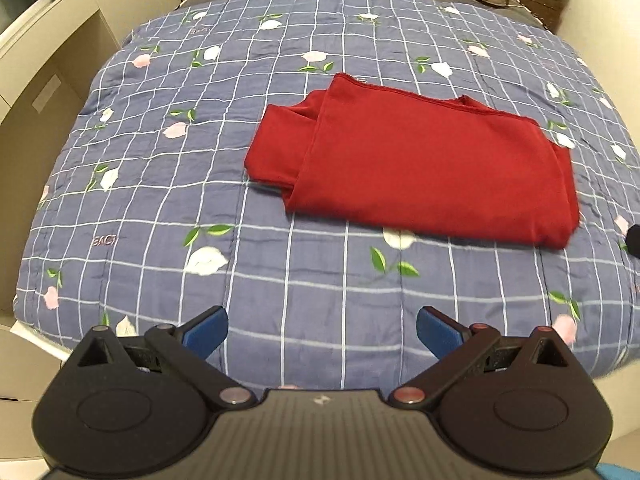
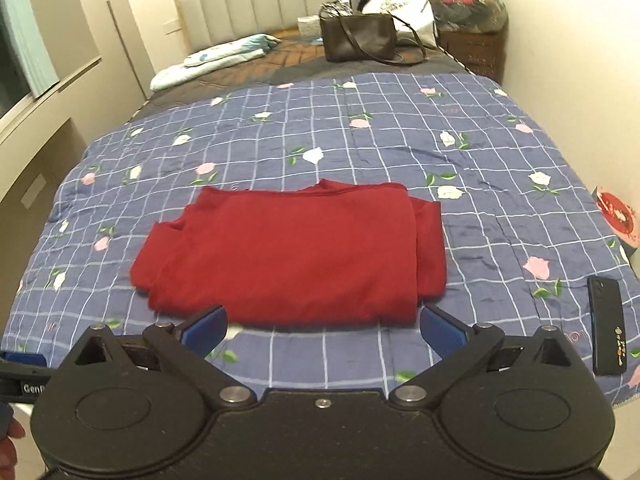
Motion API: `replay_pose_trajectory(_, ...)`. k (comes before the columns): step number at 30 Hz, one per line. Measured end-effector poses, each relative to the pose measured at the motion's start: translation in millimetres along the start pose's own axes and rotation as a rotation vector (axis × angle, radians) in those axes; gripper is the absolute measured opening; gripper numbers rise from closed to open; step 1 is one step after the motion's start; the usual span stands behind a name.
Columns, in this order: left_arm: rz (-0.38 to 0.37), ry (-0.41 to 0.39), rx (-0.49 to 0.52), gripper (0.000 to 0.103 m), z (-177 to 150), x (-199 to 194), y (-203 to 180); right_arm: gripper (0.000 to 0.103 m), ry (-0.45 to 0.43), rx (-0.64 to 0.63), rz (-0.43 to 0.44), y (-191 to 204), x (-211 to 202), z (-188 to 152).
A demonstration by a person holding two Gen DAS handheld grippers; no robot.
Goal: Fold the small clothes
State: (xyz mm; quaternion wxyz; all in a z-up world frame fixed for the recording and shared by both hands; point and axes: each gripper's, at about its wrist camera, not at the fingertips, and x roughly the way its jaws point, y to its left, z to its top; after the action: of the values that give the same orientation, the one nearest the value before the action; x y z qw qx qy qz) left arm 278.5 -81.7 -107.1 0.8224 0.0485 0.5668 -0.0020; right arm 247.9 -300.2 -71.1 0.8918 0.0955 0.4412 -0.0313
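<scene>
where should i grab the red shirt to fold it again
Grip the red shirt at its near corners, left tool on the left one, right tool on the right, coming in low from the near edge. It lies flat on the quilt, part-folded, with that edge thick, straight and nearest both open tools. A sleeve sticks out left; tucking it first probably helps.

The red garment (image 2: 288, 252) is soft matt cloth, smooth with few creases. The quilt (image 2: 480, 152) is thin stitched cloth, faintly puckered. Both grippers (image 1: 322, 334) (image 2: 323, 330) are matt black plastic with blue pads and dull metal pins. The phone (image 2: 606, 324) is glossy black; the bag (image 2: 358, 38) looks like smooth brown leather.
</scene>
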Motion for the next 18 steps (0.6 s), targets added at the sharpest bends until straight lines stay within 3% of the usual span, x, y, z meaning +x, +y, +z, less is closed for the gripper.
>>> replay_pose_trajectory(7, 0.001, -0.020, -0.009, 0.102, -19, -25, -3, 0.102, -0.006, -0.060, 0.017, 3, -22, -18)
replay_pose_trajectory(18, 0.001, 0.034, -0.064, 0.102, -17, -24, -41, 0.102, 0.044, -0.108, 0.051, -34, -20, -11)
